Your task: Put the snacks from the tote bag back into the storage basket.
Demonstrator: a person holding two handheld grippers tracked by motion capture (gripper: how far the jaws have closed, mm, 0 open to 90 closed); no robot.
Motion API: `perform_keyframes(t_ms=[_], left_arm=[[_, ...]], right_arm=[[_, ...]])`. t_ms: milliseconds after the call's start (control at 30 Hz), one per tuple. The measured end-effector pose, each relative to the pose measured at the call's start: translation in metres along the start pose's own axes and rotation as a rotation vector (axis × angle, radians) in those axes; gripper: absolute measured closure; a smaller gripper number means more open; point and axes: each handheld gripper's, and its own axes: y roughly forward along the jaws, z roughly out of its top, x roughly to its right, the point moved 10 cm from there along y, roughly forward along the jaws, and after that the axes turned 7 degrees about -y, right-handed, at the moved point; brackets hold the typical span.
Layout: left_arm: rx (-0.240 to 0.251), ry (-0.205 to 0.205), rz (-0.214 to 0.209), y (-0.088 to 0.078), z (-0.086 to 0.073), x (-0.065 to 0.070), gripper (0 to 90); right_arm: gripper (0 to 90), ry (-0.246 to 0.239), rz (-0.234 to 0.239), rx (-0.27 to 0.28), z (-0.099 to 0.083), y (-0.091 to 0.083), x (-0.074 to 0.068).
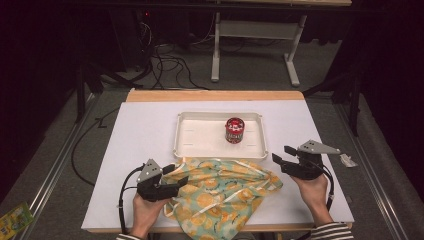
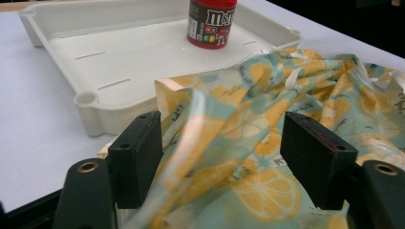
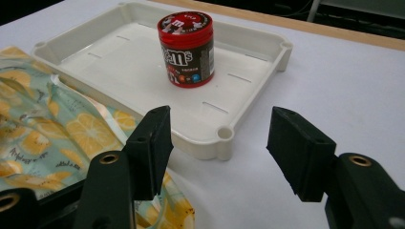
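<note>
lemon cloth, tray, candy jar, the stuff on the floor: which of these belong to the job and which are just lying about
In the job:
- lemon-print cloth, crumpled at the table's near edge
- left tongs, jaws wide with cloth between them
- right tongs, open beside the cloth's right end

Lying about:
- white tray
- red-lidded candy jar, upright in the tray
- green packet on the floor
- cables on the floor

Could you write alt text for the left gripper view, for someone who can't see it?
A crumpled lemon-print cloth lies between two open black jaws, against a white tray. A red M&M's jar stands in the tray.
</note>
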Motion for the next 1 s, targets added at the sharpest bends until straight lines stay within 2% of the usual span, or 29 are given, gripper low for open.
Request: perform_keyframes(t_ms=[100,367,467,1000], left_arm=[[0.01,-0.01,-0.007,-0.003,0.002,0.001,29.3],[0.017,0.009,-0.012,-0.01,0.013,0.002,27.5],[0.025,0.0,-0.015,-0.013,0.016,0.002,27.9],[0.052,-0.045,0.044,-0.031,0.018,-0.02,32.9]], right_arm=[[41.5,0.004,0.001,-0.004,-0.004,0.0,0.0],[41.6,0.024,-0.006,-0.005,-0.014,-0.001,0.001],[41.6,0.023,-0.005,-0.005,-0.017,-0.001,0.001],[41.8,0.057,-0.021,0.015,-0.027,-0.011,0.006]])
